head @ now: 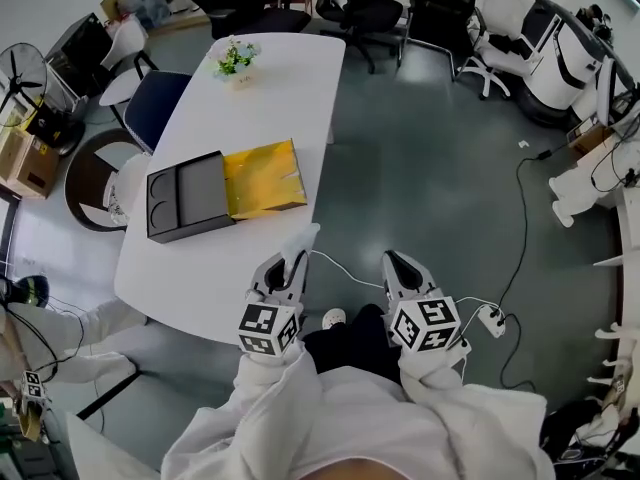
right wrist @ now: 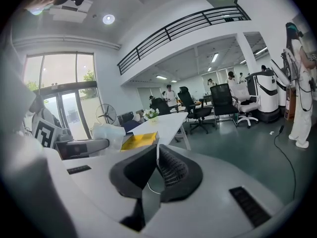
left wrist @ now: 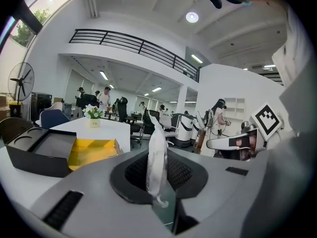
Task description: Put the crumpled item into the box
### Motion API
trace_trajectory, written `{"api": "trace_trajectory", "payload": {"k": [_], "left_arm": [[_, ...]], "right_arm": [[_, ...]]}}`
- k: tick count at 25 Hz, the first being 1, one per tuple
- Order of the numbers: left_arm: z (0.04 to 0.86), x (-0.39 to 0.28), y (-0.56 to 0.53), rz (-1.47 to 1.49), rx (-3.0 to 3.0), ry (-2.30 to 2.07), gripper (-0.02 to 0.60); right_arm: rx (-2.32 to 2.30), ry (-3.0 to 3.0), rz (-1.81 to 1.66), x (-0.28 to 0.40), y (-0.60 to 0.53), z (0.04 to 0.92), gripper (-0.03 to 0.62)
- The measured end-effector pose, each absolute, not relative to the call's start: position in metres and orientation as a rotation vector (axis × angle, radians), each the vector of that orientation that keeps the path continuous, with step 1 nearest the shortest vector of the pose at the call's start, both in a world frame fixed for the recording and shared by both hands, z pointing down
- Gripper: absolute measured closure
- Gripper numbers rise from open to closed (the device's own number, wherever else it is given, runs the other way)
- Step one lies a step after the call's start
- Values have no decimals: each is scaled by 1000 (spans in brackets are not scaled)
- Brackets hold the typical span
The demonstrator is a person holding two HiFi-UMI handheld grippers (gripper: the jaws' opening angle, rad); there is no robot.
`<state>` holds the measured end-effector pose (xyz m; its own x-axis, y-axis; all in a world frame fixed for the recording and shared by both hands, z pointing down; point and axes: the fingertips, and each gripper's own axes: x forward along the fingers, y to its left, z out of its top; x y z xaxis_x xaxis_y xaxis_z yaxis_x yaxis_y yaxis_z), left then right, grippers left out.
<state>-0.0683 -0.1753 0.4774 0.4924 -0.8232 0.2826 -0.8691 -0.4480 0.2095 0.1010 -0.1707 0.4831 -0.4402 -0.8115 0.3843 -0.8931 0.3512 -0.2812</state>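
Observation:
A white crumpled item (head: pixel 302 236) is pinched upright between the jaws of my left gripper (head: pixel 292 259), just off the near edge of the white table (head: pixel 290 88). From the left gripper view the item (left wrist: pixel 157 157) stands as a thin strip between the dark pads. The open box (head: pixel 190 196) lies on the table ahead and to the left, a black half beside a gold-lined half (head: pixel 265 178); it also shows in the left gripper view (left wrist: pixel 91 150). My right gripper (head: pixel 393 261) hovers over the floor to the right, jaws together, nothing in them (right wrist: pixel 156 168).
A small potted plant (head: pixel 237 58) stands at the table's far end. Office chairs (head: pixel 360 8) ring the far side and a blue chair (head: pixel 155 103) sits at the left. A white cable (head: pixel 345 268) and a power strip (head: pixel 492 320) lie on the floor near my grippers.

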Motion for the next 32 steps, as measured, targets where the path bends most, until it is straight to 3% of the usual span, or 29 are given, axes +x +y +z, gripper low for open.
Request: {"api": "trace_trajectory", "payload": {"k": [13,32], "left_arm": [[483,-79,-195,170,2360,-1480,520],[497,-110,-325,150,2163,-1703,521]], "right_arm": [[1475,-2417,686,95,-196,493,556],[1176,-2517,668,69,-355,507,556]]}}
